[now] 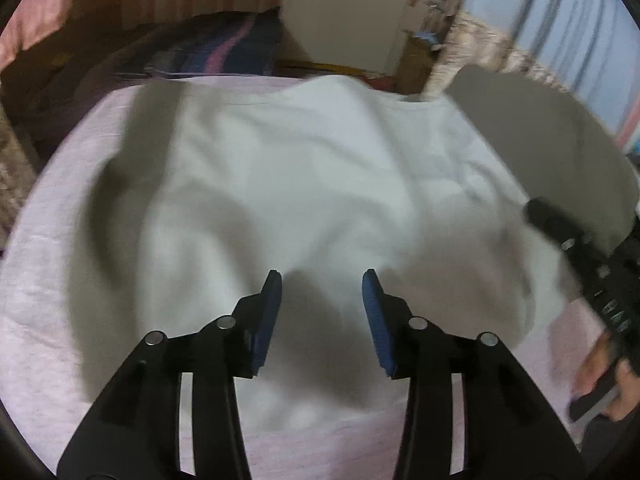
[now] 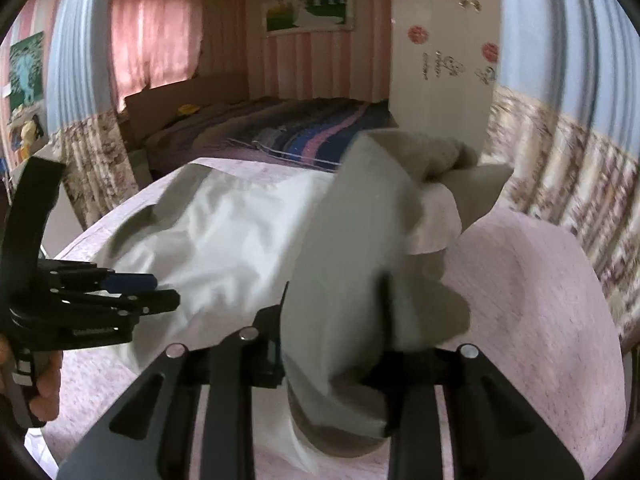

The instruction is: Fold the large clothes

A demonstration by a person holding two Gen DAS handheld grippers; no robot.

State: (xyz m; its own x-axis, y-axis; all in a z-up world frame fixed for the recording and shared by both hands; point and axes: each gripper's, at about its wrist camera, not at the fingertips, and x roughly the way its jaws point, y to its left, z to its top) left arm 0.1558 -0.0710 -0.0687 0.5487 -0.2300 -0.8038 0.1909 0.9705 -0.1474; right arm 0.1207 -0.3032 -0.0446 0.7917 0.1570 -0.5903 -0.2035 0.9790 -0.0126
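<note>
right gripper (image 2: 332,344) clamping white garment (image 1: 320,184) – seemingly raised, left gripper (image 1: 322,280) empty

Rounded desk (image 1: 48,280) under a pale pink, speckled cloth (image 2: 540,280). Lying directly on the cloth: a large white garment (image 1: 300,184), rumpled, spread across most of the top, one side lifted clear of the surface.

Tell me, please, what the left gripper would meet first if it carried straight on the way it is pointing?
Most likely the white garment spread on the pink sheet. The left gripper is open, nothing between its fingers, and points down at the cloth; depth is unclear.
</note>
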